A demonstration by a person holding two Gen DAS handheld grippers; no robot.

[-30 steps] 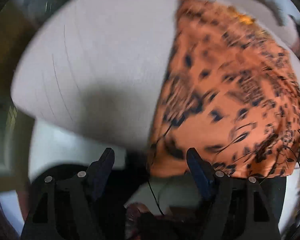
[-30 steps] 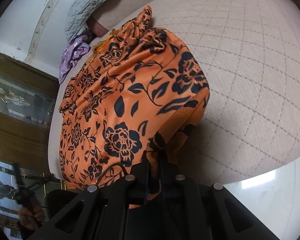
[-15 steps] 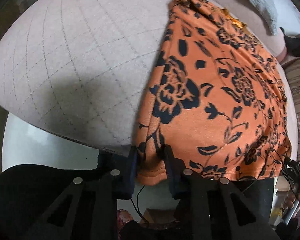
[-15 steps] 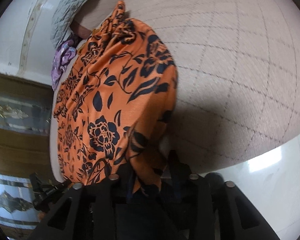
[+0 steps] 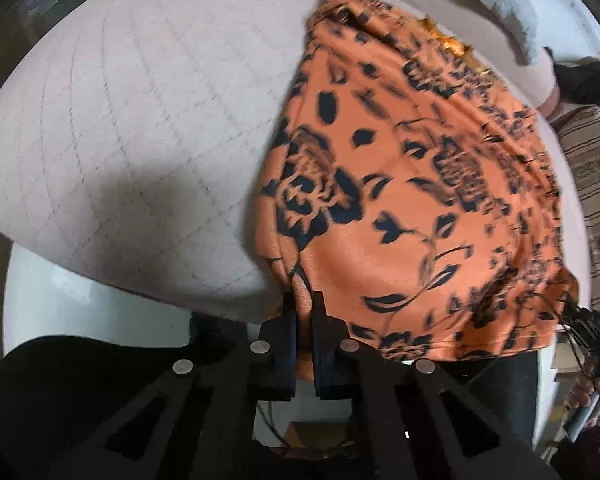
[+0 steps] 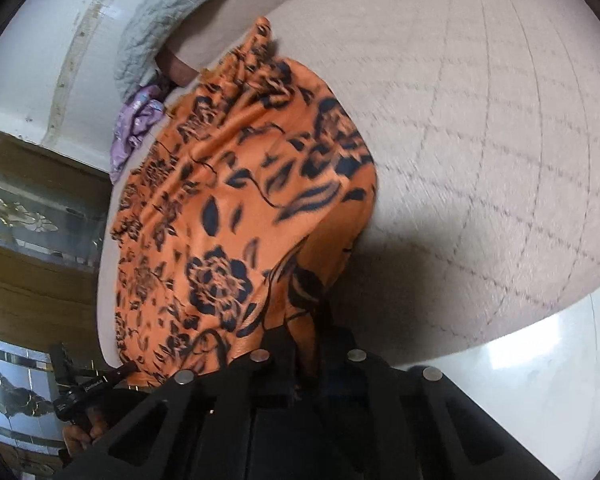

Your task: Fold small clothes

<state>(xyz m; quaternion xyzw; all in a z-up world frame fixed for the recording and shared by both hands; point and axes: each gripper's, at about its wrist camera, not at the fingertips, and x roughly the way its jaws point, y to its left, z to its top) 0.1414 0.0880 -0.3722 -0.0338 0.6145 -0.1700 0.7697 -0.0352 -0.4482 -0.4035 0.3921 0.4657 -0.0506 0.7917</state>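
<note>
Left wrist: left hand-held gripper (image 5: 303, 306) just closed, clamped on orange garment (image 5: 412, 200); right (image 6: 308, 320) same.

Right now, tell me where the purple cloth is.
In the right wrist view the purple cloth lies bunched at the upper left, at the far end of the orange floral garment, just below the grey quilted blanket.

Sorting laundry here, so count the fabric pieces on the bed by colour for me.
Orange with black flowers: 1, the orange garment, held by both claws.
Purple: 1, the purple cloth at the far edge.
Grey-white: 1, the quilted blanket.
Total: 3
</note>
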